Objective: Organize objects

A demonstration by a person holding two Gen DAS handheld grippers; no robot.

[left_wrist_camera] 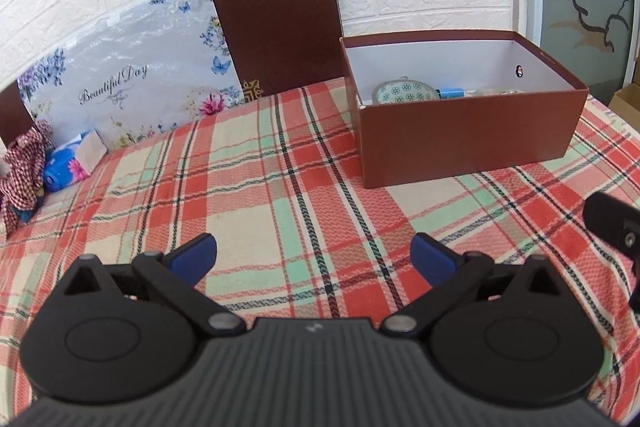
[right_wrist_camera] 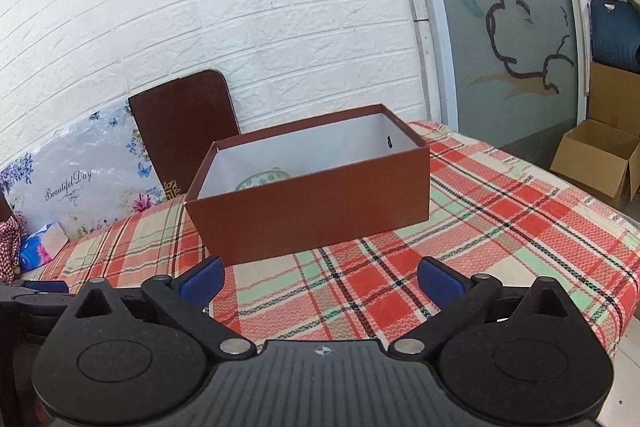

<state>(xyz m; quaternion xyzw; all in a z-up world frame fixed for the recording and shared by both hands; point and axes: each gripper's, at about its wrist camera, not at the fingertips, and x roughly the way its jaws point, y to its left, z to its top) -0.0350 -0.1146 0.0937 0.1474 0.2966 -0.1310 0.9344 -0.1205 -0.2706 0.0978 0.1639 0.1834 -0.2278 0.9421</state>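
Left wrist view: left gripper (left_wrist_camera: 313, 255) hovers over the red, cream and mint plaid tablecloth (left_wrist_camera: 248, 187), blue-padded jaws spread wide, nothing between them. Open brown cardboard box with white lining (left_wrist_camera: 472, 143) sits at 1 o'clock from the jaws, well apart. Inside it: a round green-patterned dish (left_wrist_camera: 404, 93) against the near-left wall, a small light-blue item (left_wrist_camera: 452, 93) just beside it, and something pale further right, too blurred to identify.

Right wrist view: right gripper (right_wrist_camera: 321, 281) also stands with jaws wide apart and empty, low over the cloth. Same box (right_wrist_camera: 316, 215) at 12 o'clock, near; only the dish rim (right_wrist_camera: 262, 183) shows above the front wall.

Progress, judged: several items already lie in the box and no loose object sits on the cloth between grippers and box, so the task looks late-stage. Possible remainders at 10 o'clock along the far left edge: a blue floral tissue pack (left_wrist_camera: 74, 163) and a red gingham cloth bundle (left_wrist_camera: 24, 171). The brown rounded lid-like board (left_wrist_camera: 280, 27) leaning on the wall may be the box lid; closing could remain.
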